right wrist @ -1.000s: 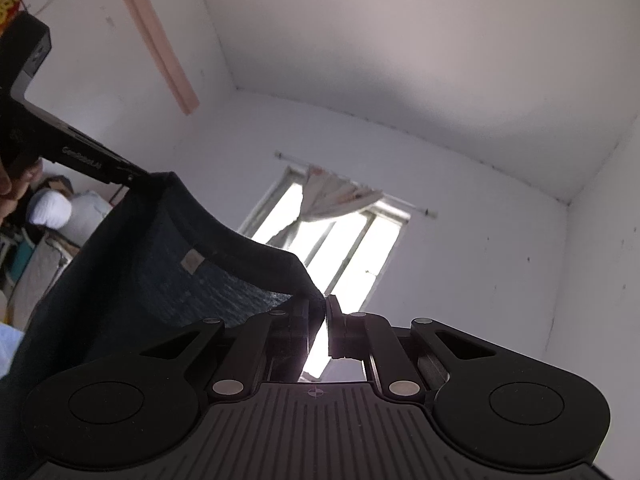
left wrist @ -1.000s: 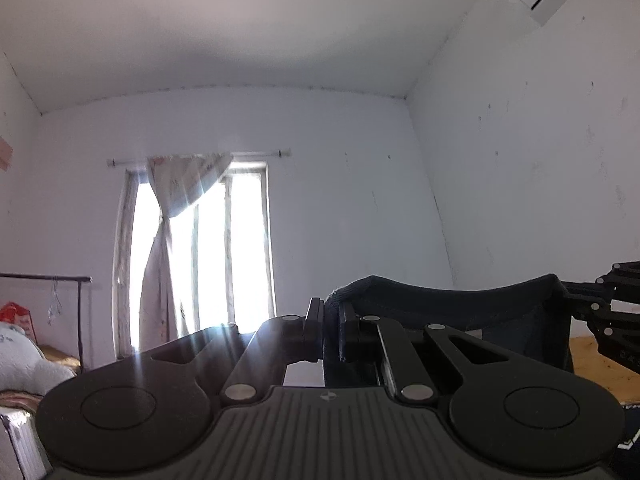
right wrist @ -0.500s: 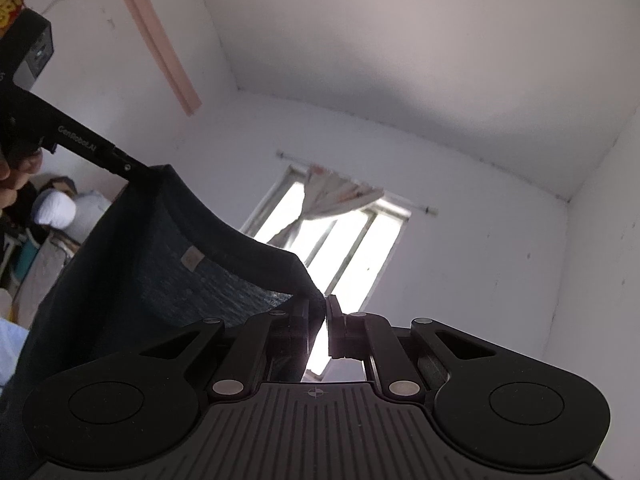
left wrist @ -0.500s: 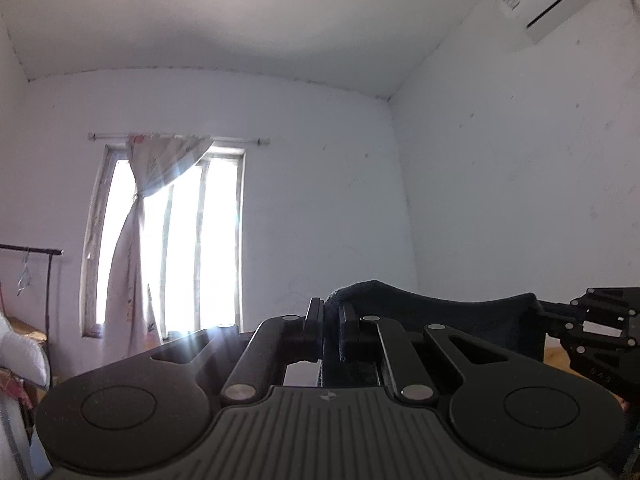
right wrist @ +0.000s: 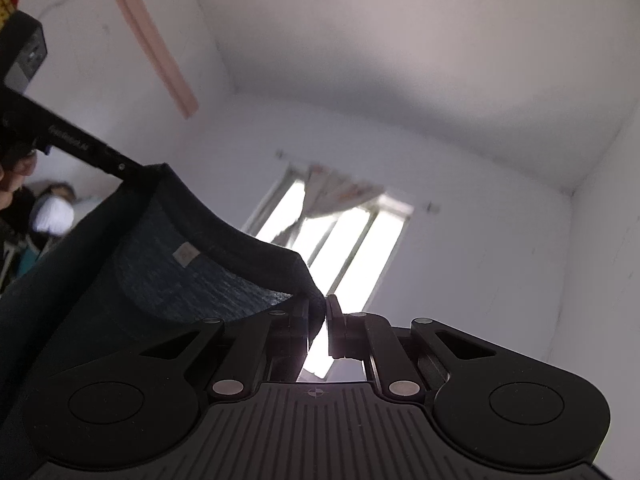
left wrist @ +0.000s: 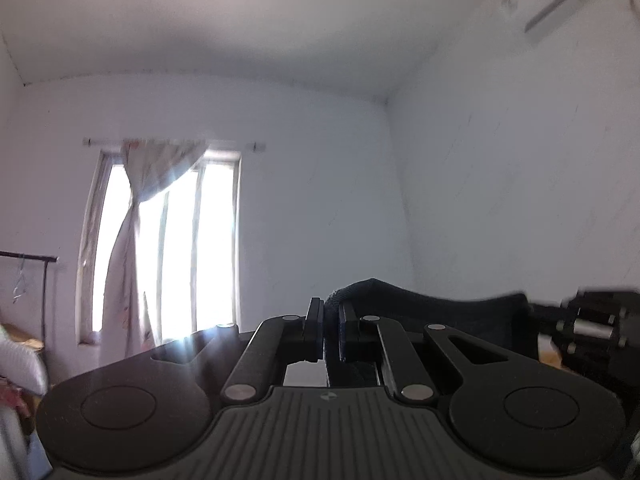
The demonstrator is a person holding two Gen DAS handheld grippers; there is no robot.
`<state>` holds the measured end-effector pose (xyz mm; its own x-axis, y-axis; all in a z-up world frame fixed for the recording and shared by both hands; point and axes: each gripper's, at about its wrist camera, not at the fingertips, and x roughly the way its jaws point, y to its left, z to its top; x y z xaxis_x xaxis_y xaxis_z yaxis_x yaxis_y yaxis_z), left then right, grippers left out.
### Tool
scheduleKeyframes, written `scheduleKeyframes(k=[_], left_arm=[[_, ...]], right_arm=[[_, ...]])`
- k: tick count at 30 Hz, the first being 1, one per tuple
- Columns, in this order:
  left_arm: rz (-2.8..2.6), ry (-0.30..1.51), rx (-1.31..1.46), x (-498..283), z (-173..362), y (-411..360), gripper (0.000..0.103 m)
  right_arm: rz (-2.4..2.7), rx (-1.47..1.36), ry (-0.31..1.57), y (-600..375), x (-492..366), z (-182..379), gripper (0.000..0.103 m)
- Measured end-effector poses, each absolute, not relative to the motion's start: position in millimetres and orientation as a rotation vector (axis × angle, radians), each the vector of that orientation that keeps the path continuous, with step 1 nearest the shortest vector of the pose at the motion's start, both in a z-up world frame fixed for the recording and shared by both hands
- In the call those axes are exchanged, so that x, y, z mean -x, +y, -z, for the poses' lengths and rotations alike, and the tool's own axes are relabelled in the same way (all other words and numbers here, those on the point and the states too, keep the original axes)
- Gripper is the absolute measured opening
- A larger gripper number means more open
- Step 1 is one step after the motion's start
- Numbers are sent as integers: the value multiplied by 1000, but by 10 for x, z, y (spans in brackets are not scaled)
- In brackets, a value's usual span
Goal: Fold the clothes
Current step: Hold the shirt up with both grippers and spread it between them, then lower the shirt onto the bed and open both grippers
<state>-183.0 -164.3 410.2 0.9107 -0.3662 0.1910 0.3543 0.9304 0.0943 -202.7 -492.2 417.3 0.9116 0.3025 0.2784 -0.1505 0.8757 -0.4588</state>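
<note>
A dark blue T-shirt (right wrist: pixel 180 276) hangs stretched in the air between my two grippers, its neckline and a small label facing the right wrist view. My right gripper (right wrist: pixel 320 312) is shut on one shoulder of the shirt. In that view the left gripper (right wrist: pixel 120 166) reaches in from the upper left and pinches the other shoulder. In the left wrist view my left gripper (left wrist: pixel 331 316) is shut on a bunched fold of the T-shirt (left wrist: pixel 432 308), whose top edge runs right to the right gripper (left wrist: pixel 536 312). The shirt's lower part is hidden.
Both cameras look up at white walls and ceiling. A bright window with a tied curtain (left wrist: pixel 160 248) is ahead. A clothes rail (left wrist: pixel 28 258) stands at the left, an air conditioner (left wrist: pixel 572 4) is mounted high on the right wall. A person's hand (right wrist: pixel 16 176) holds the left gripper.
Both grippers have risen with the shirt held between them; the window sits lower and farther left in the left wrist view. The grip on each shoulder is unchanged.
</note>
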Motion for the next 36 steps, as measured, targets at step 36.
scheduleKeyframes(k=[36], left_arm=[[105, 567, -99, -3658, 1, -2410, 11]], right_arm=[[-156, 88, 622, -4309, -3534, 54, 10]])
